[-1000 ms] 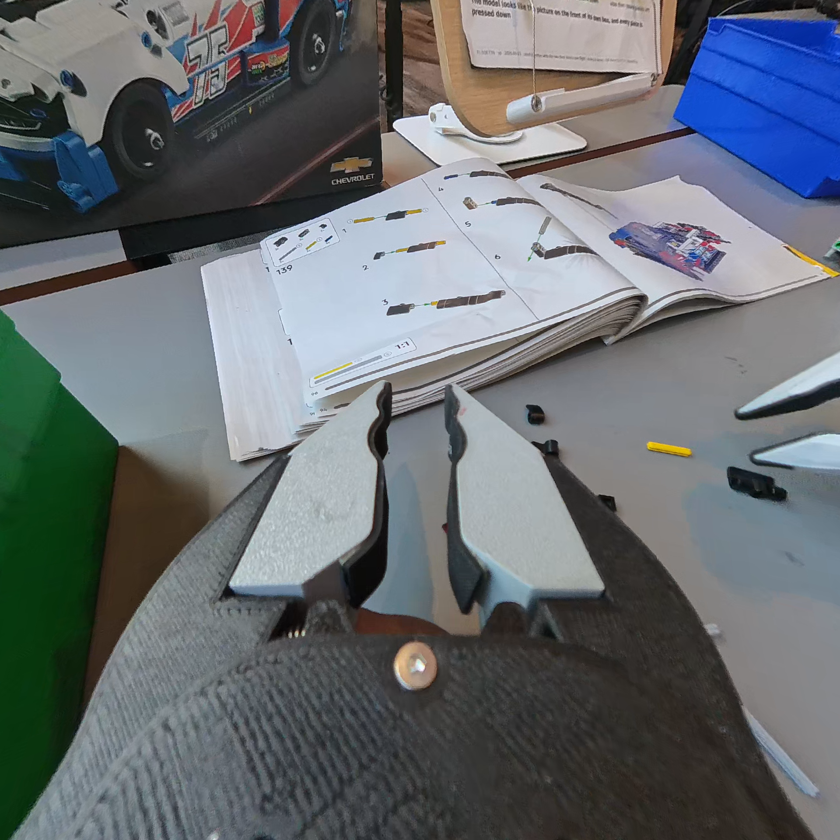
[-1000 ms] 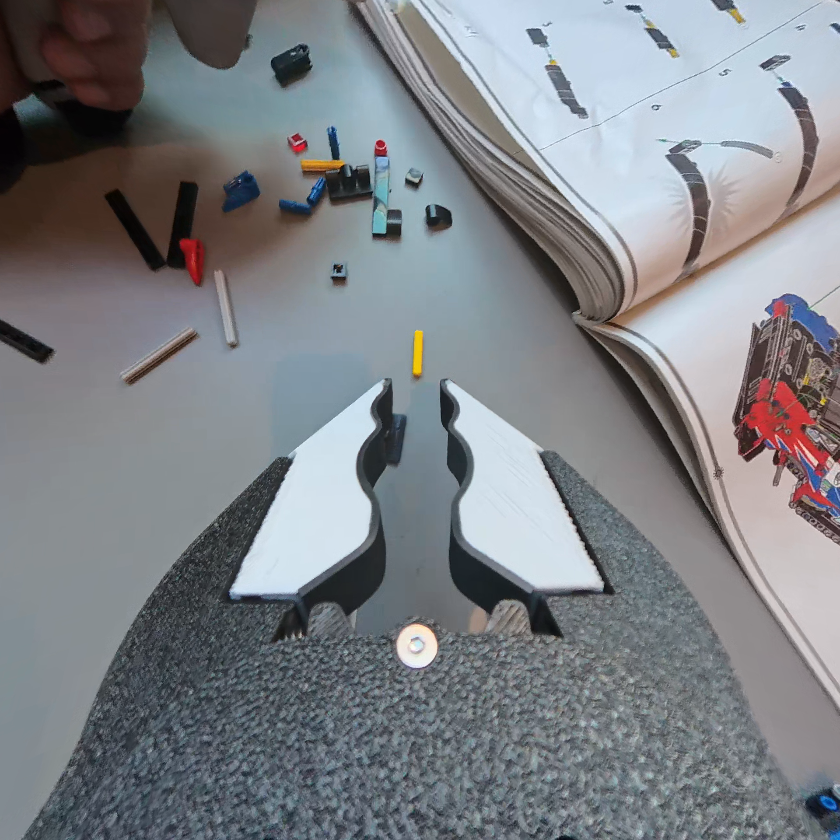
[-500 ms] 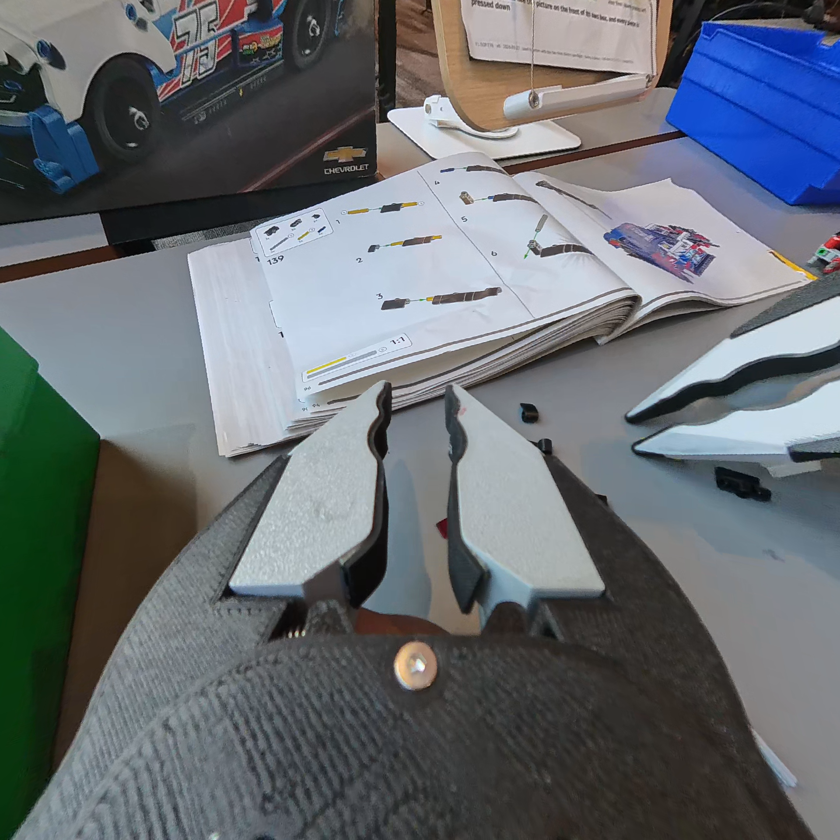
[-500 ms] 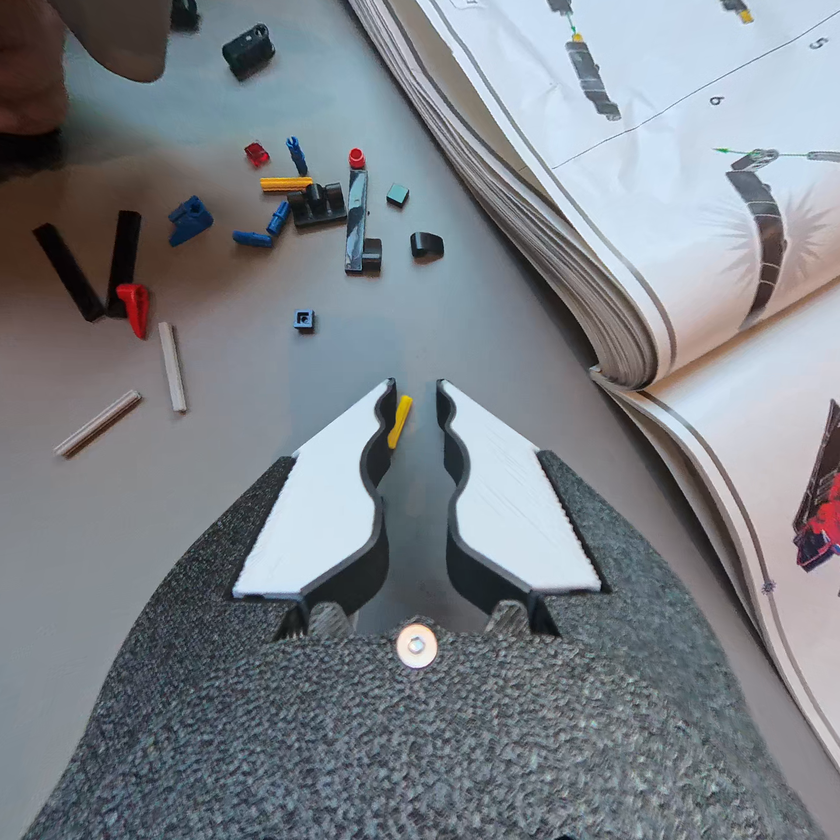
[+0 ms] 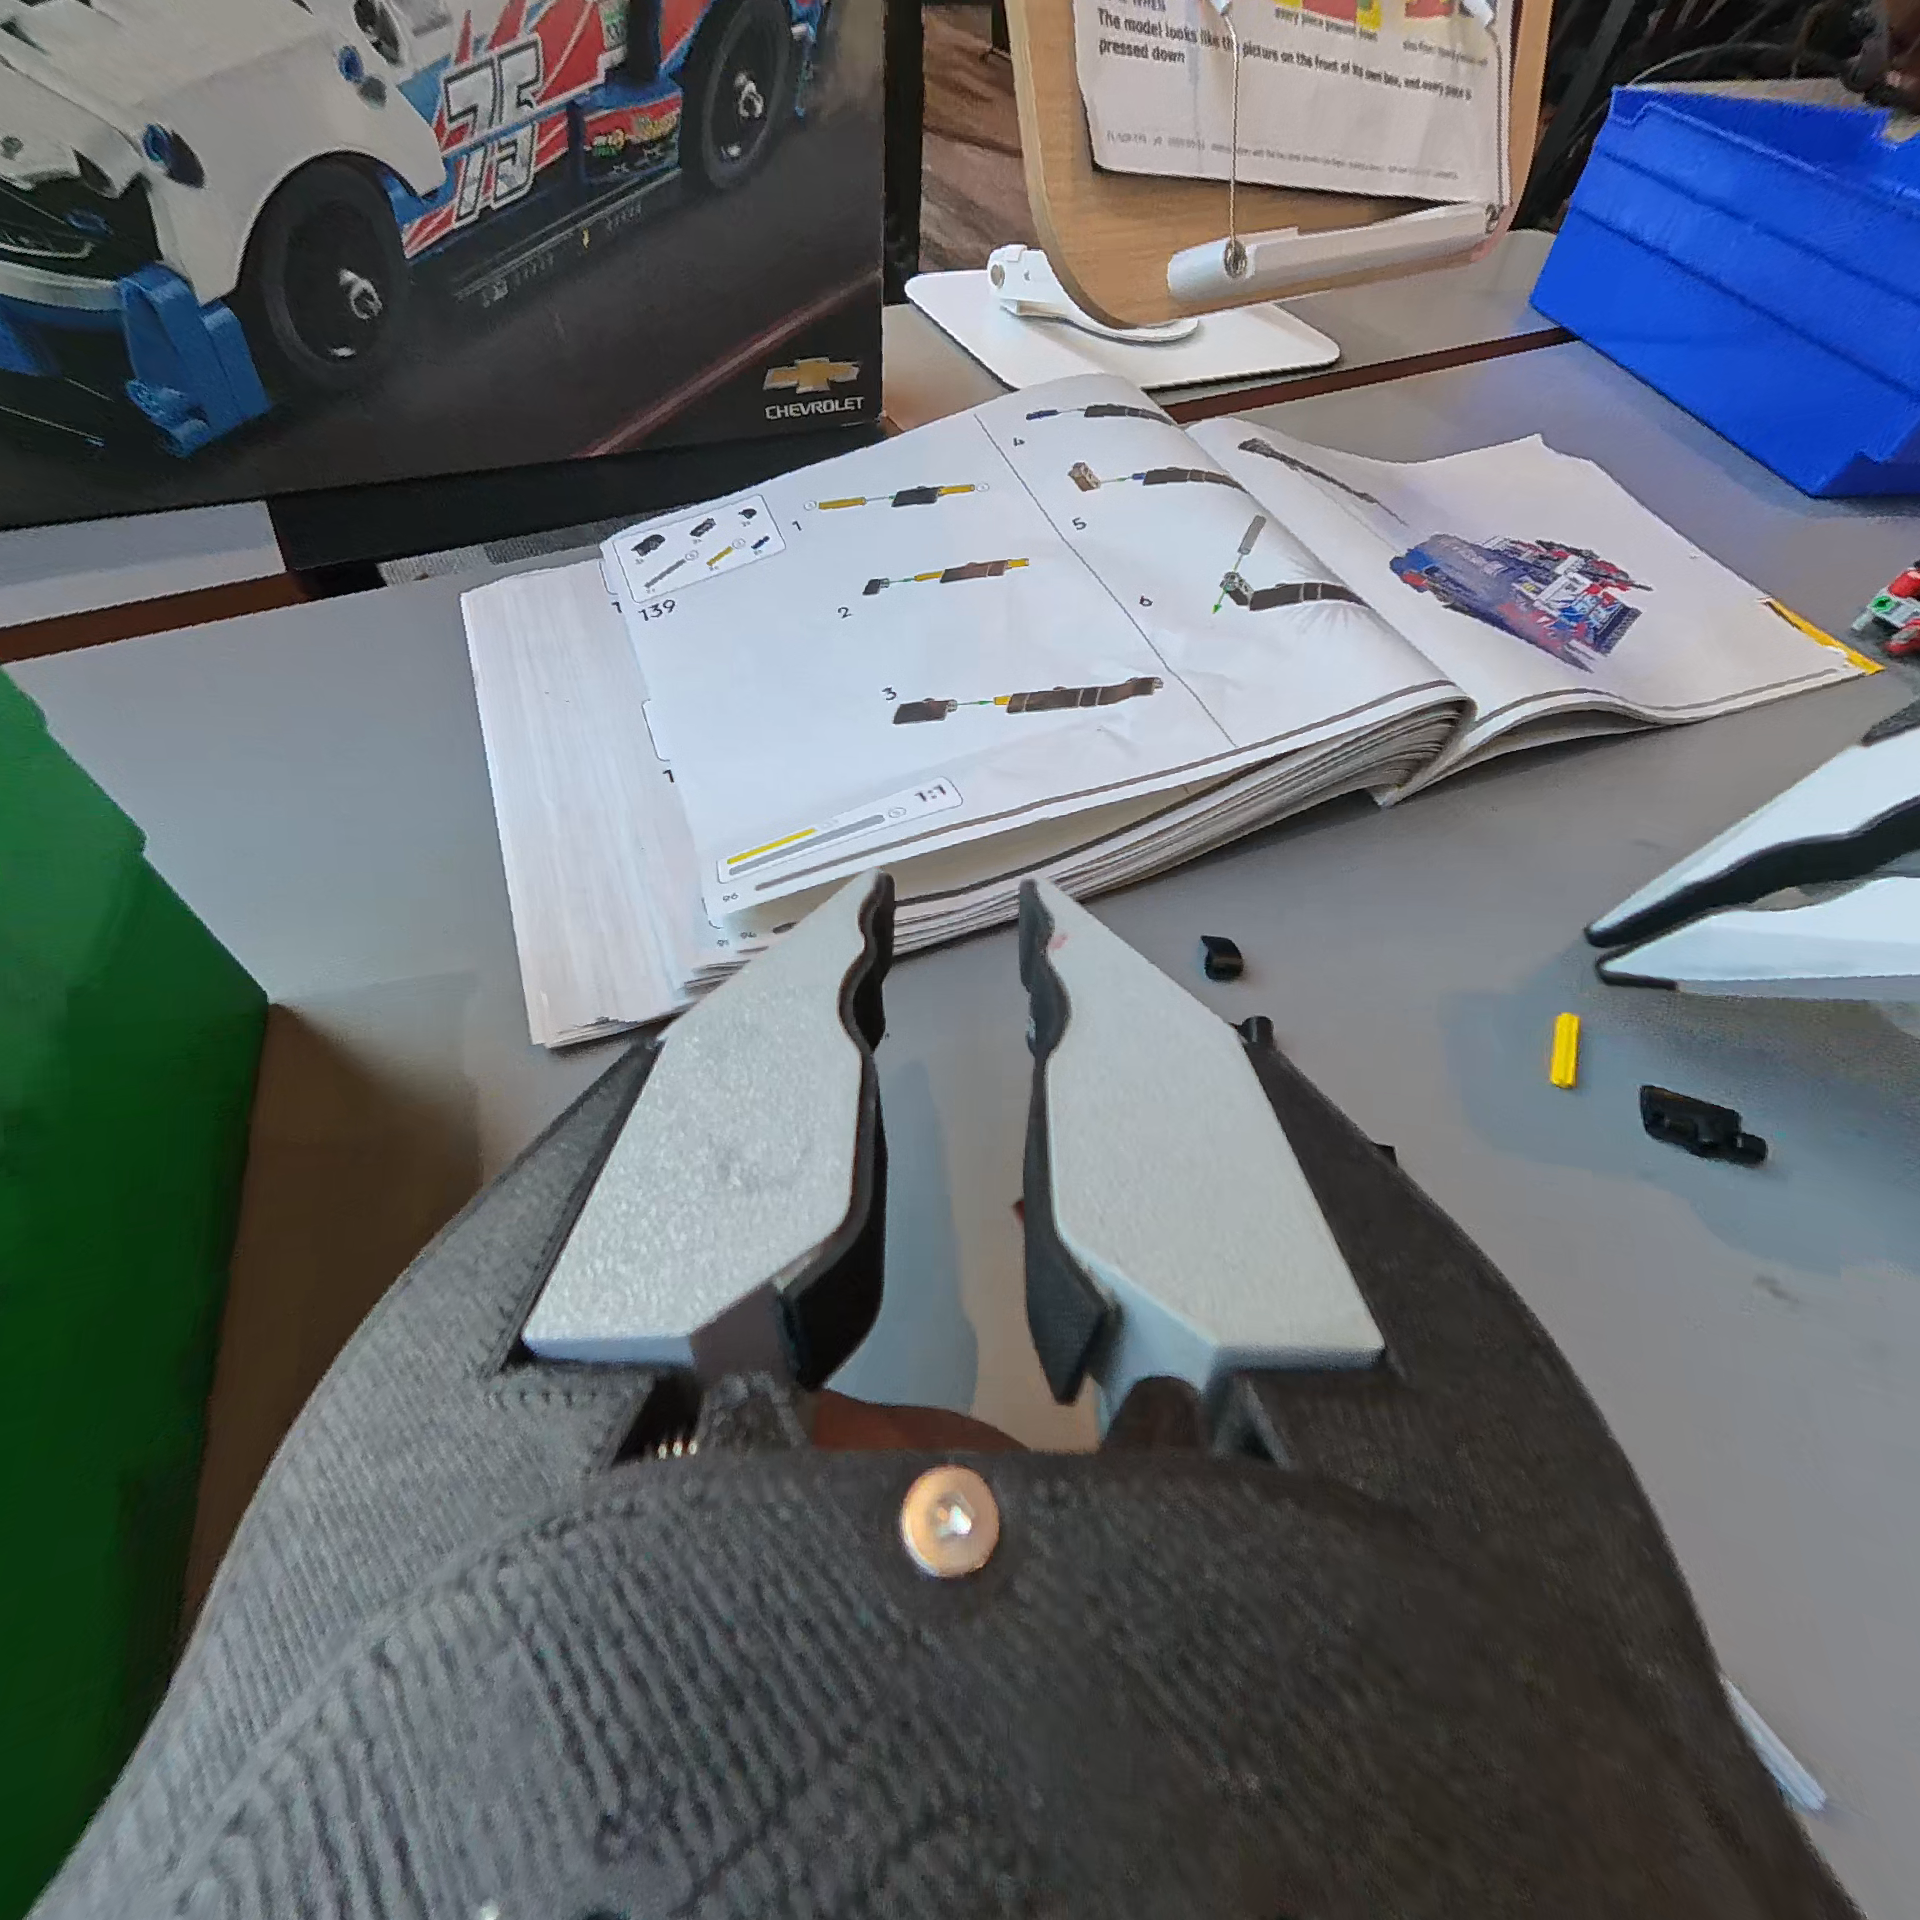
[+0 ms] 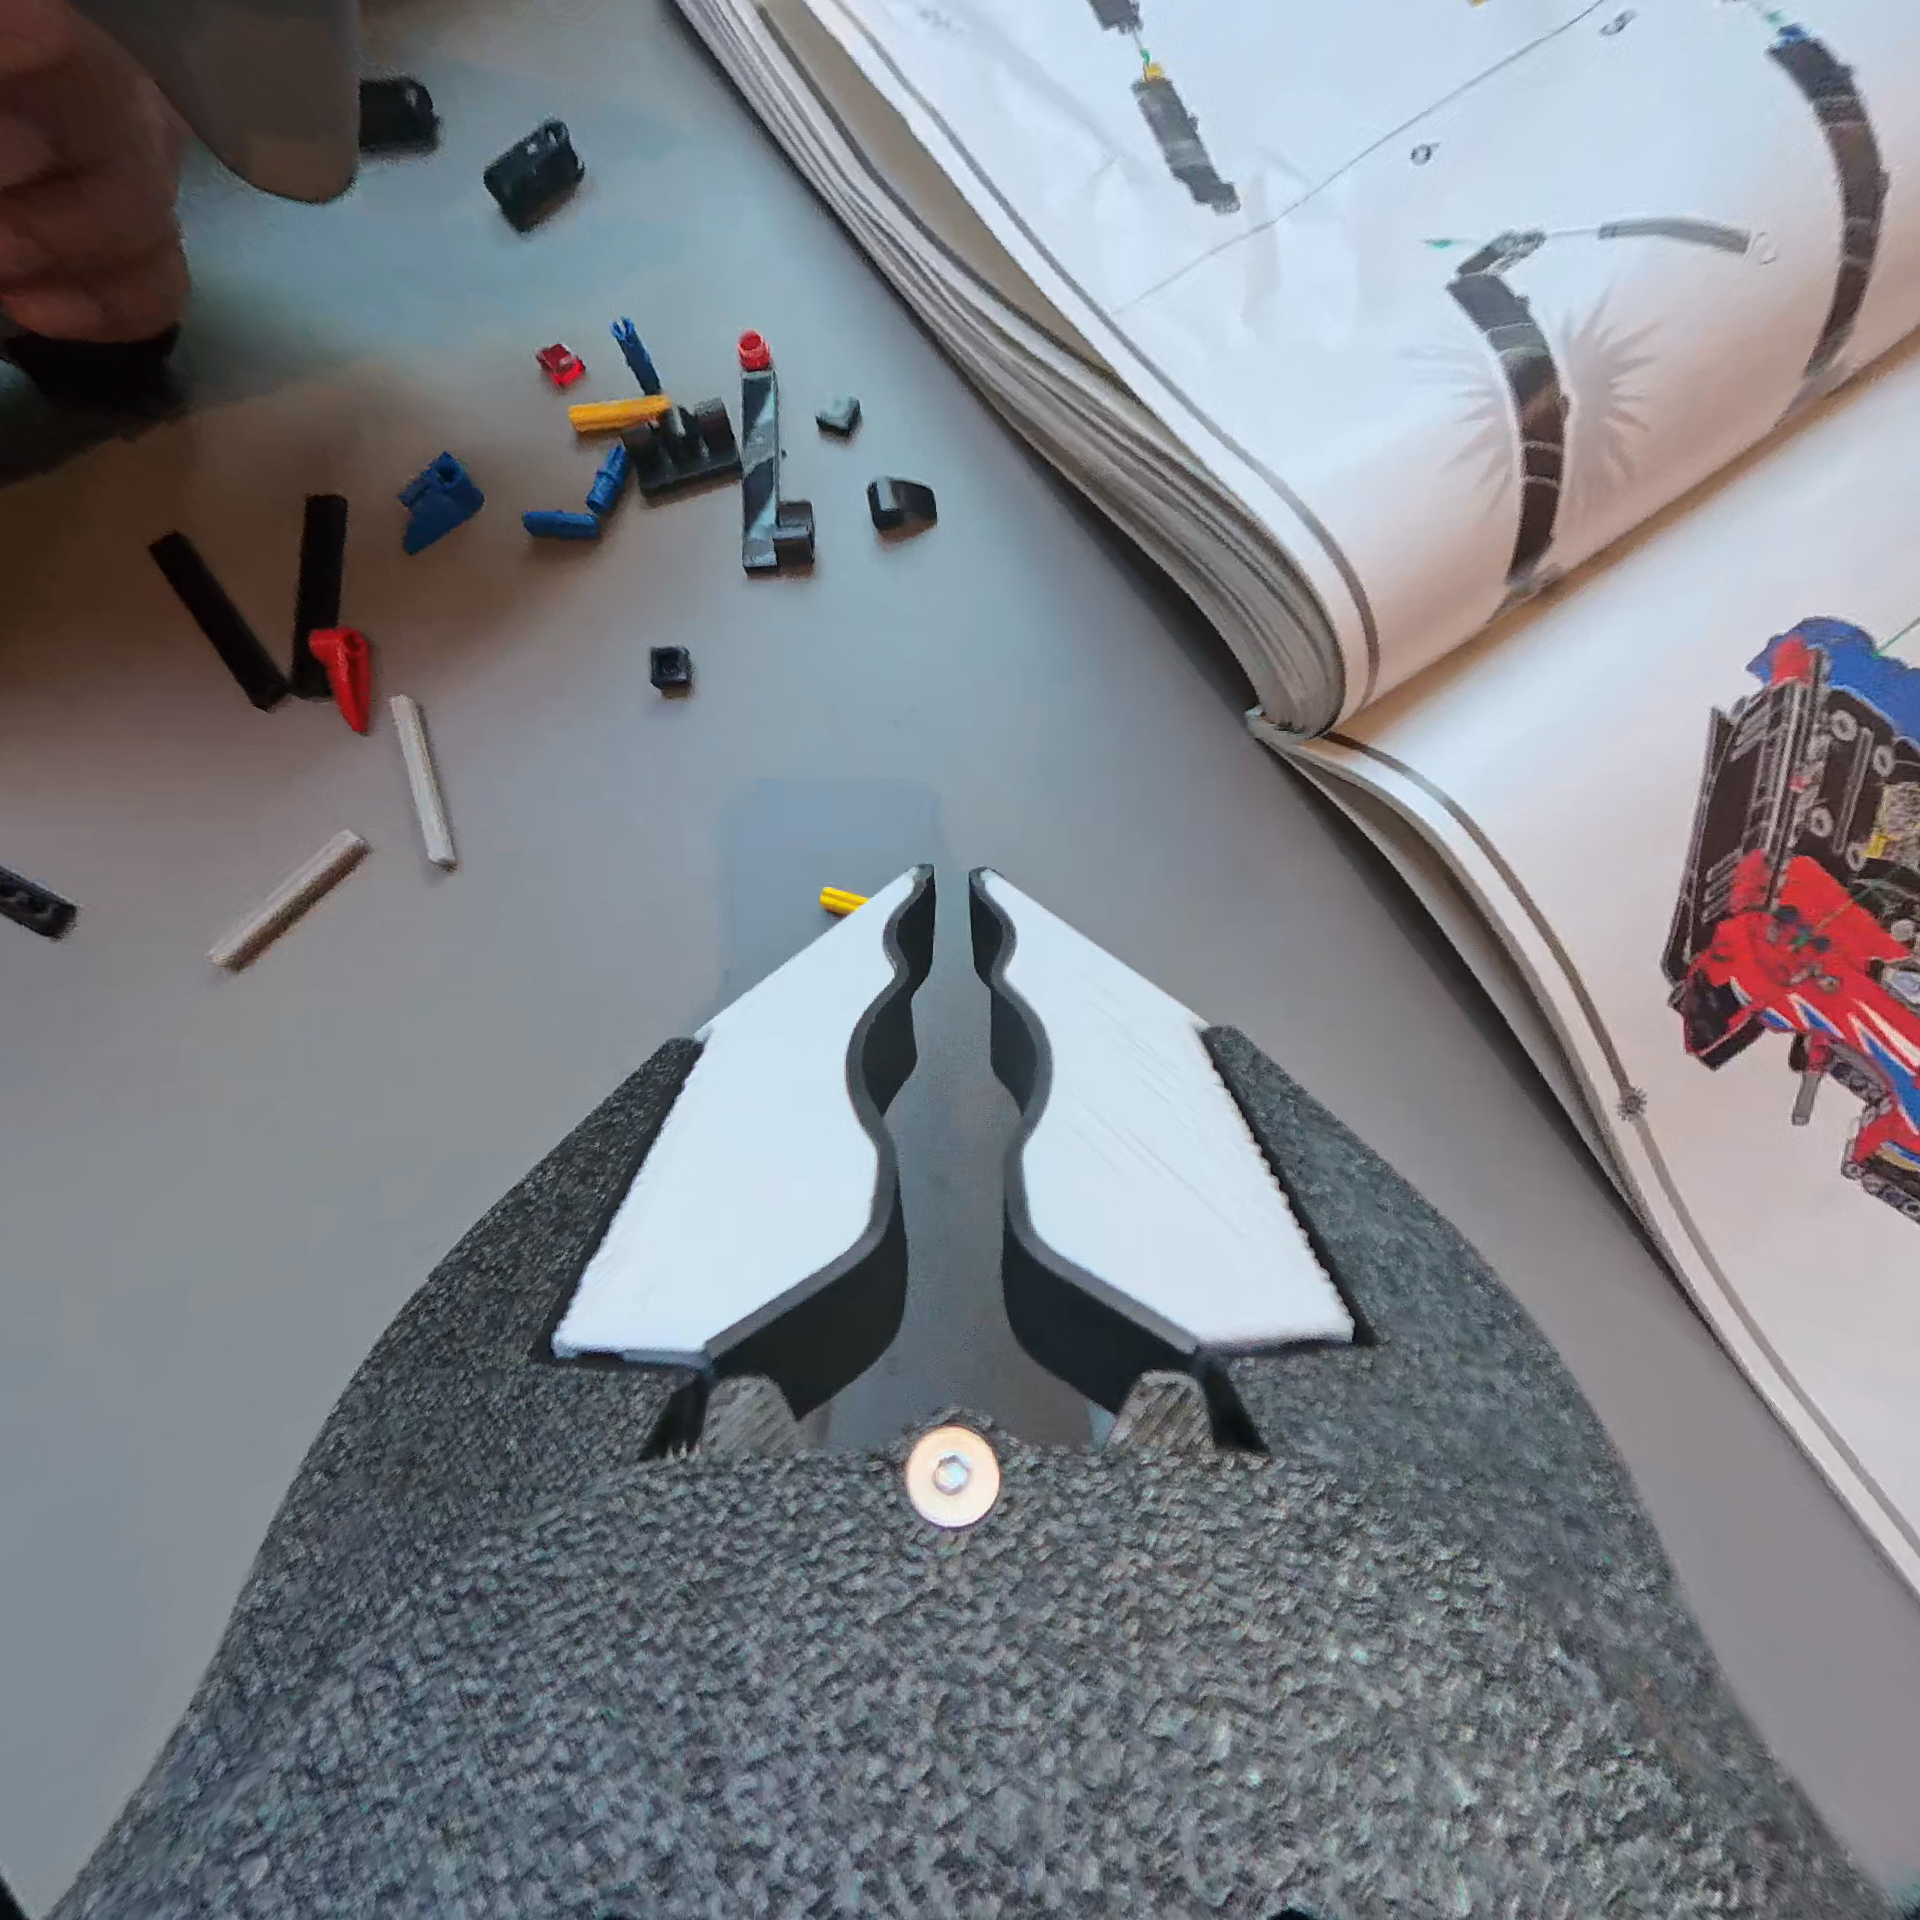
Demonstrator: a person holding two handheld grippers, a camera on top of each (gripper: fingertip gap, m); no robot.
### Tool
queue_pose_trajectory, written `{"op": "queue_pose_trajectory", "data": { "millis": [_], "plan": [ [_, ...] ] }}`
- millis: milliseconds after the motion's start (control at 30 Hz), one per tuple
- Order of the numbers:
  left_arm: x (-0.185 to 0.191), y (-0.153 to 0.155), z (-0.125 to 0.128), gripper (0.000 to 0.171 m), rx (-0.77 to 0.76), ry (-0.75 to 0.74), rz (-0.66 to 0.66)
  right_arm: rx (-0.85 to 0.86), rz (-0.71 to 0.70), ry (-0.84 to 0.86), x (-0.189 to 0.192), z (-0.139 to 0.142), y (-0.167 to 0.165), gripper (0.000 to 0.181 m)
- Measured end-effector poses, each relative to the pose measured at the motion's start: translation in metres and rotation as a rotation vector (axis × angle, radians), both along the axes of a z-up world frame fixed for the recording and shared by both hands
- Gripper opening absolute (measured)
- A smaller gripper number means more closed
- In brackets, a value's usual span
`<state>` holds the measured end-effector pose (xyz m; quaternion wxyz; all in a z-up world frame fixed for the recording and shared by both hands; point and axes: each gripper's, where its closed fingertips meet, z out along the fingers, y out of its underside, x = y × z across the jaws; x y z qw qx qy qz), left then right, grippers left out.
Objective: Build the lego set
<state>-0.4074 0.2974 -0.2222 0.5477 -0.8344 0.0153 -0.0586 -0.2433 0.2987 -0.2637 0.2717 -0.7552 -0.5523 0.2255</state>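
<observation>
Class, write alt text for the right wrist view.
White tongs, nearly closed and empty, hover over a grey table beside a small yellow pin. Loose lego pieces lie beyond, an open instruction booklet at right.

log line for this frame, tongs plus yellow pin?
left tongs: open, empty | right tongs: nearly closed, empty | yellow pin: on table beside right tip
</observation>
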Motion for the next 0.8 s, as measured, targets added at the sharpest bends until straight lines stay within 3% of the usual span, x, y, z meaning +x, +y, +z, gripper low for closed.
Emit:
{"op": "queue_pose_trajectory", "data": {
  "millis": [133, 233, 300, 400, 467, 800],
  "plan": [
    [-0.003, -0.003, 0.0, 0.014, -0.027, -0.011, -0.003, 0.026, 0.091, 0.056, -0.025, 0.015, -0.016, 0.006],
    [0.028, -0.016, -0.003, 0.022, -0.129, -0.068, -0.191, 0.094, 0.109, 0.008, -0.036, 0.014, -0.017, 0.006],
    [0.043, -0.032, -0.019, 0.023, -0.255, -0.025, -0.302, 0.095, 0.112, 0.029, -0.037, 0.02, -0.02, 0.007],
    [0.038, -0.045, -0.05, 0.013, -0.383, 0.172, -0.314, 0.073, 0.095, 0.05, -0.029, 0.023, -0.022, 0.007],
    [0.036, -0.044, -0.061, 0.017, -0.405, 0.235, -0.3, 0.069, 0.077, 0.053, -0.022, 0.023, -0.02, 0.006],
    [0.043, -0.041, -0.061, 0.001, -0.376, 0.233, -0.338, 0.05, 0.063, 0.083, -0.012, 0.024, -0.021, 0.006]
  ]
}}
